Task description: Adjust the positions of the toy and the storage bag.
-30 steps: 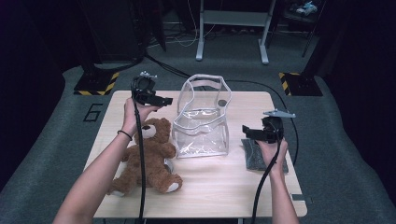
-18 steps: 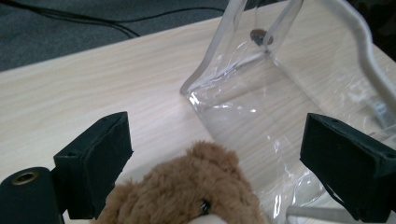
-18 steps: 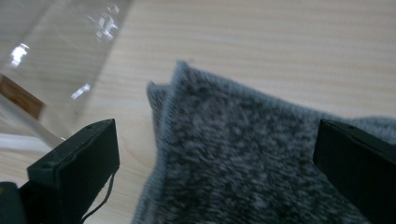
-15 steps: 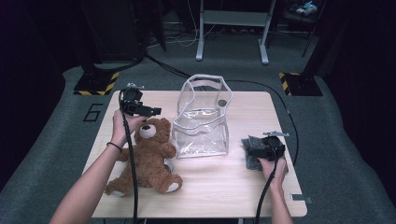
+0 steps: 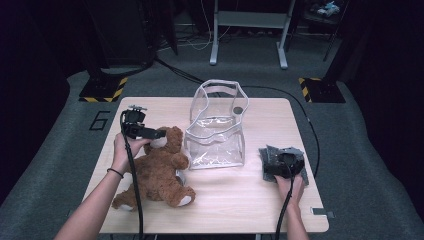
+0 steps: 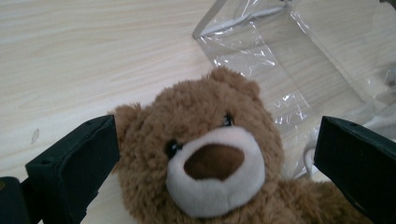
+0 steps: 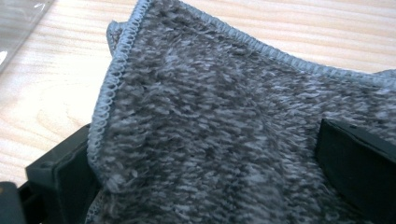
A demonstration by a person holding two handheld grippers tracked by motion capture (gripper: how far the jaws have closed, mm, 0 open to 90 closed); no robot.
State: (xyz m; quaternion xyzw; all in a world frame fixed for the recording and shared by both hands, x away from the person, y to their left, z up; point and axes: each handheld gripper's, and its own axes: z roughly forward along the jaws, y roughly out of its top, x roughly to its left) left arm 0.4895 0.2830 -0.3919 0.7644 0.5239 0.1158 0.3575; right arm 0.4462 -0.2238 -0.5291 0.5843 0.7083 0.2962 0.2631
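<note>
A brown teddy bear lies on its back at the table's left, head toward a clear plastic bag standing open at the middle. My left gripper hovers over the bear's head. In the left gripper view the bear's face sits between the wide black jaws, which have just been opening and stand open, with the bag beyond. My right gripper rests on a grey cloth at the right. Its jaws stand wide apart, with the fuzzy cloth bunched up between them.
The wooden table has bare room behind the bear and at its front edge. A small dark round thing sits by the bag's far side. Dark floor with cables and metal stand legs surrounds the table.
The left gripper has moved left and down to the bear's head, and its jaws look wider. The right gripper has sunk onto the grey cloth.
</note>
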